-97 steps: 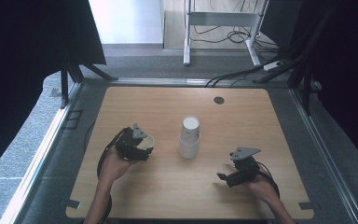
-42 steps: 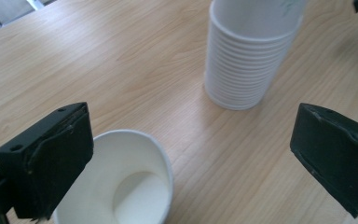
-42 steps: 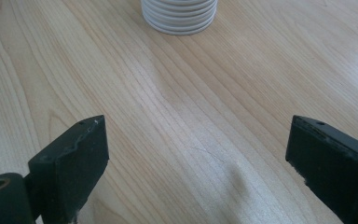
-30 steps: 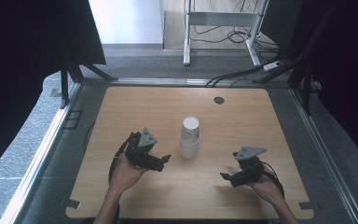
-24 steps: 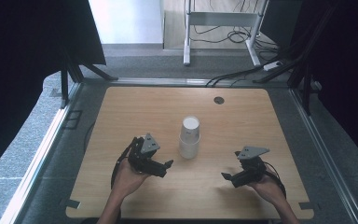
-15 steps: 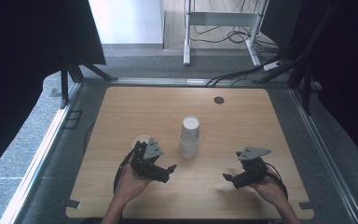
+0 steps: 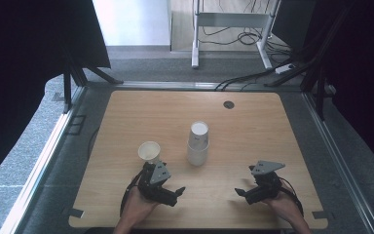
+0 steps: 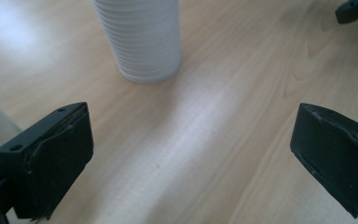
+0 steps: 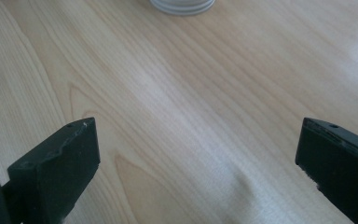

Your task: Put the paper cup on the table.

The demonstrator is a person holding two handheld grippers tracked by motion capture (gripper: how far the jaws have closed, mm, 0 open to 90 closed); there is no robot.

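No text, label, brand, number or sign can be read anywhere in these pictures. The white paper cups (image 7: 198,144) are plain, with only ribbing on their walls in the left gripper view, and the wooden table (image 7: 253,131) bears bare grain. The black jaw pads and the grey plates on top of the grippers carry no lettering that can be made out.

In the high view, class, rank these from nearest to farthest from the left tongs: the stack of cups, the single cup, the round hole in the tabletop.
1. single cup, just beyond the left tongs
2. stack of cups, table centre
3. round hole, far side
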